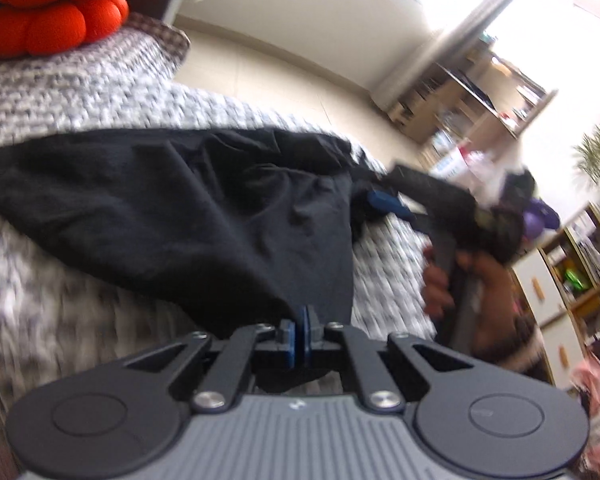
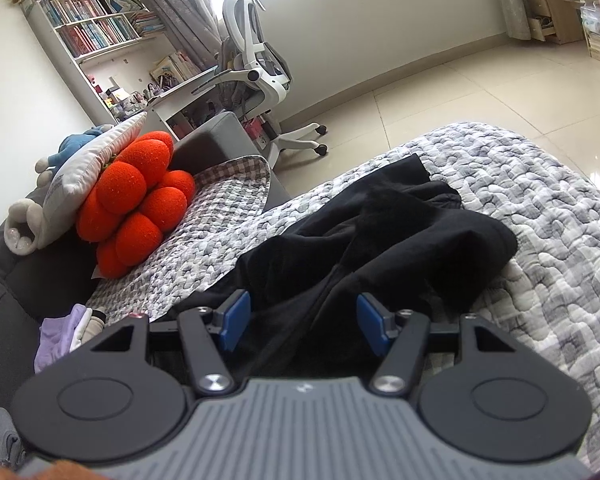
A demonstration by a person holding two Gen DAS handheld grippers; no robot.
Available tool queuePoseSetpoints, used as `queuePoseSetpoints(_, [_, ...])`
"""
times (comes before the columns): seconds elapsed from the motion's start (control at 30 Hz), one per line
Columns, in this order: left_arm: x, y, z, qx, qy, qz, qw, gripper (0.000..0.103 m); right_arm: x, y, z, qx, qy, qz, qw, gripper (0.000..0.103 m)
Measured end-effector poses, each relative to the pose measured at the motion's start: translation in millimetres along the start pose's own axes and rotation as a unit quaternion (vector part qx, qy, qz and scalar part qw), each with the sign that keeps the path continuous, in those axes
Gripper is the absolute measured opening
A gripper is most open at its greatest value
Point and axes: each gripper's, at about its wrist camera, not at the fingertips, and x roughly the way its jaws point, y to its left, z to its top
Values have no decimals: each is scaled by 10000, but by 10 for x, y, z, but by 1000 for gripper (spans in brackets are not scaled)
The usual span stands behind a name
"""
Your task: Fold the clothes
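A grey patterned quilt [image 2: 540, 208] carries the black garment [image 2: 380, 232], heaped near its far edge. The left gripper [image 1: 305, 320] is clenched on the garment's hem. The right gripper [image 2: 302, 320] stands released, fabric lying between its jaws.

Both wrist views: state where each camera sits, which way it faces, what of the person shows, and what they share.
Left wrist: on the left hand-held gripper, shut on the black garment, facing across the quilt toward shelves; the person's hand holds the right hand-held gripper.
Right wrist: on the right hand-held gripper, open over the garment, facing a bookshelf and office chair; no hand shows.
Shared: garment, quilt, red cushion.
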Motion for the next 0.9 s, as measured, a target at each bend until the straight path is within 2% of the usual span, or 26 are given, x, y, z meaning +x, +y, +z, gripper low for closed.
queuePoseSetpoints(0.1, [14,-16,-163,118,328,-73,9994,4,-27,-19,-10,17,-18,-58,10000,63])
queuePoseSetpoints(0.2, [67,-4,-287,296,612,9,9977,4,-47,-66,-11,53,-43,-153,9999,63])
queuePoseSetpoints(0.4, [128,33,-317,573,881,196,9943,5,-65,-181,-4,223,-55,-319,9992,63])
queuePoseSetpoints(0.47, [90,20,-282,640,841,153,9943,14,-69,-212,0,271,-63,-362,9990,63])
queuePoseSetpoints(0.53, [46,3,-249,714,784,102,9943,33,-73,-243,6,327,-74,-411,9986,63])
queuePoseSetpoints(0.63, [-27,-12,-136,734,682,-43,9950,41,-66,-304,20,442,-67,-481,9978,63])
queuePoseSetpoints(0.7, [-30,-2,-39,644,748,-183,9949,45,-68,-342,29,514,-61,-503,9974,63])
queuePoseSetpoints(0.9, [37,3,121,352,984,-589,9928,48,-101,-396,47,589,-64,-474,9971,63])
